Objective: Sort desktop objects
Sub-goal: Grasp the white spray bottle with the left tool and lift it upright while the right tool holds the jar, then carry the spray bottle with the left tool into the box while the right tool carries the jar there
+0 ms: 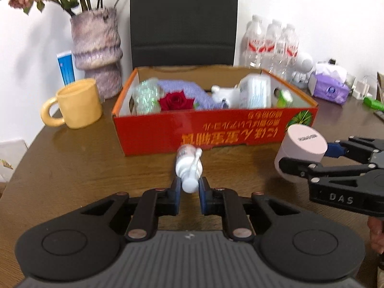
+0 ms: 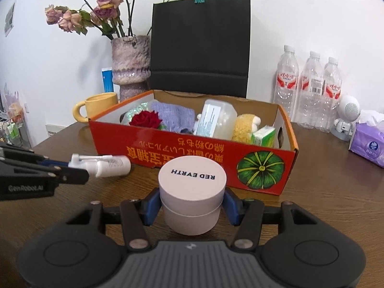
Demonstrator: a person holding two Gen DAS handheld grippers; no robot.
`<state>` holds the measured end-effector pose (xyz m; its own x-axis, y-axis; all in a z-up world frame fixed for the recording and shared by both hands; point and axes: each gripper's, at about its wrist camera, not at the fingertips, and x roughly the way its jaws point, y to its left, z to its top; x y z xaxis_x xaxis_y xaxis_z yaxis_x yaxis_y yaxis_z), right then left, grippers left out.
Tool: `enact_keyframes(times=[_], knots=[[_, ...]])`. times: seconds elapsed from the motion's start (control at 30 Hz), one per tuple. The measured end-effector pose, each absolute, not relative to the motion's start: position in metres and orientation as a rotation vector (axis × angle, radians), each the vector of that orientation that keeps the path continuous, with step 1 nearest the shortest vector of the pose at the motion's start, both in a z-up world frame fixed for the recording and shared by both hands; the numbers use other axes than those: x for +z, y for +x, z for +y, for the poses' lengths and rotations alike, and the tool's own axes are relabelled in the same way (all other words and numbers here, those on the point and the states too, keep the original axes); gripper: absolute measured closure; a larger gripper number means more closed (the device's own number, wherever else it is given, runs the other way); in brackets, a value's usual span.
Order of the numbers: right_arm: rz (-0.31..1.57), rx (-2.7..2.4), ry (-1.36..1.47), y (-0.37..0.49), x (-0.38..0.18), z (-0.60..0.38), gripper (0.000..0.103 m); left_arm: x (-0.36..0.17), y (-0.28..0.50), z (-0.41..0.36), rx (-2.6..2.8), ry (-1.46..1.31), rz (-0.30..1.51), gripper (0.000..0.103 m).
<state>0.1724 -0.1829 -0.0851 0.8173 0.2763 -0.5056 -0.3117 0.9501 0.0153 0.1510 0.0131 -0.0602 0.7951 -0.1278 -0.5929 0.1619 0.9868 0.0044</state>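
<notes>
My left gripper is shut on a white spray bottle, held level in front of the red cardboard box; the bottle also shows in the right wrist view. My right gripper is shut on a round pink jar marked RED EARTH, close to the box's front wall. The jar shows in the left wrist view at the right. The box holds a red rose, a purple cloth, a clear bottle, a plush toy and a green packet.
A yellow mug and a vase of dried flowers stand left of the box. A black bag is behind it. Water bottles, a white robot figure and a purple tissue pack are at the right on the brown table.
</notes>
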Motion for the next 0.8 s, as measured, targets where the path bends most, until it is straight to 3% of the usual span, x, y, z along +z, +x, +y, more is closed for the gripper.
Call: enact_keyframes(times=[0.23,0.27,0.3,0.8], knots=[[0.503,0.310,-0.073,0.161,-0.072,-0.185,0.049,-0.045,0.139,0.009,-0.156,0.070,0.576,0.091],[0.500,0.311,-0.074,0.159,-0.070,-0.186,0.049,-0.043,0.138,0.009,-0.156,0.072,0.569,0.100],[0.498,0.312,-0.075,0.158,-0.069,-0.186,0.049,-0.041,0.138,0.009,-0.156,0.073,0.565,0.103],[0.482,0.316,-0.064,0.142,-0.061,-0.196,0.049,-0.035,0.136,0.004,-0.163,0.092,0.550,0.103]])
